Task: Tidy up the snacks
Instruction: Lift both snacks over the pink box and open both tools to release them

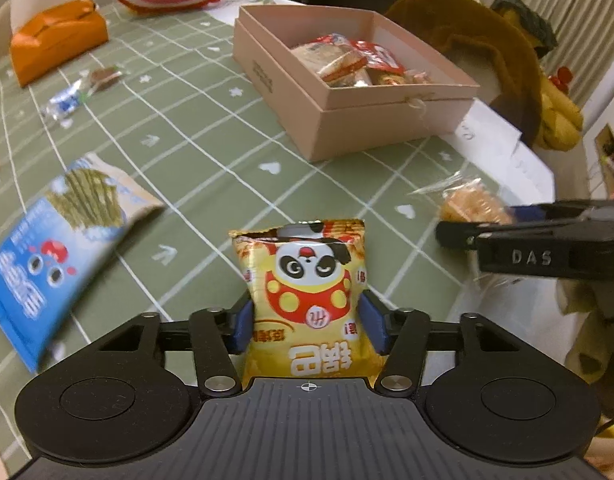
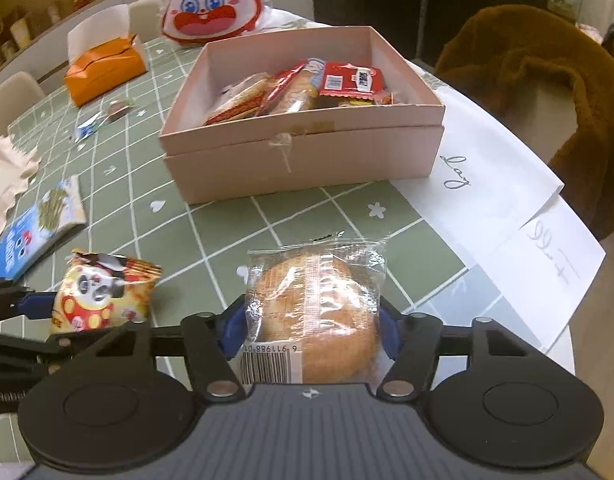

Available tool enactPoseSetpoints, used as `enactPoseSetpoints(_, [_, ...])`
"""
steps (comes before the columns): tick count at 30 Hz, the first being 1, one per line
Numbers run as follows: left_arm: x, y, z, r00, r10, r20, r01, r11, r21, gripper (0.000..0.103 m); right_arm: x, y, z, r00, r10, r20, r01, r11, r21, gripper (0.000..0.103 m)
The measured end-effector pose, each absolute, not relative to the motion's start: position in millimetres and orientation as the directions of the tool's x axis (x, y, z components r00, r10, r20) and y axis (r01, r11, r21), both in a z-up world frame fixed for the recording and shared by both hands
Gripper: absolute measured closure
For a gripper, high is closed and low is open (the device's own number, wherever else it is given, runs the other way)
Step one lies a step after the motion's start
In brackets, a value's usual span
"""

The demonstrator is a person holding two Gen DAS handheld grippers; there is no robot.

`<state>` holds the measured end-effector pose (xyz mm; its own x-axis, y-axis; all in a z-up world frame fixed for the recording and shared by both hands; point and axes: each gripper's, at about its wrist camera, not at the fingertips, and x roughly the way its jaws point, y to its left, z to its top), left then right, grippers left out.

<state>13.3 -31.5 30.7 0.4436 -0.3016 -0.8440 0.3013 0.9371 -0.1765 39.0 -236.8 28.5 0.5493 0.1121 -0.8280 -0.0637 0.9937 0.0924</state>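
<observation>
Yellow snack bag (image 1: 303,300): glossy crinkled foil pouch with a panda print, pinched by the left hand-held gripper (image 1: 307,320), its blue pads pressing both sides, above the worktop (image 1: 211,136).
Wrapped bun (image 2: 315,304): round, golden, in clear crackly film with a barcode, pinched by the right hand-held gripper (image 2: 311,328) just in front of the box.
Pink box (image 2: 299,164): stiff cardboard, square, open; several red-and-white packets already lie inside.
Progress: seemingly midway; two snacks held but not yet boxed.
Left over: flat blue packet (image 1: 55,256) and small sweets (image 1: 83,92) on the green checked cloth.
</observation>
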Motion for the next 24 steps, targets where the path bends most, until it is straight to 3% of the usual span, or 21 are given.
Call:
enactPoseSetpoints(4, [7.6,-36.2,49.2,0.477,-0.323,-0.817,0.316,0.931,-0.183,0.068,28.2,-246.9,44.0,0.555,0.158,-0.817,-0.072,0.987,0.142,0.042])
enactPoseSetpoints(6, [10.7,-35.2,67.1,0.510,-0.345,-0.788,0.317,0.927,-0.201,0.071,25.2,-253.4,63.6,0.597,0.156,-0.787,-0.079,0.988,0.136,0.042])
enactPoseSetpoints(13, [46.4,-40.4,163.9,0.643,-0.446,-0.623,0.391,0.890,-0.233,0.073,42.7,-284.3,185.6,0.800,0.130,-0.585,-0.092,0.991,0.093,0.043])
enactPoseSetpoints(17, [92.0,-46.1,200.0,0.694,-0.472,-0.544,0.402,0.881,-0.250,0.073,81.6,-294.9,238.6,0.831,0.141,-0.538,-0.102,0.990,0.102,0.043])
enactPoseSetpoints(20, [139.9,-45.7,202.7,0.680,-0.528,-0.509,0.400,0.849,-0.346,0.071,115.8,-295.6,253.3,0.834,0.123,-0.539,-0.091,0.992,0.086,0.043])
enactPoseSetpoints(22, [184.2,-41.7,180.5,0.602,-0.591,-0.538,0.360,0.802,-0.478,0.071,136.7,-292.9,251.3,0.826,0.104,-0.554,-0.077,0.994,0.073,0.043])
enactPoseSetpoints(24, [210.8,-38.8,155.9,0.569,-0.590,-0.573,0.316,0.800,-0.510,0.071,155.8,-289.4,243.5,0.804,0.096,-0.587,-0.058,0.995,0.083,0.042])
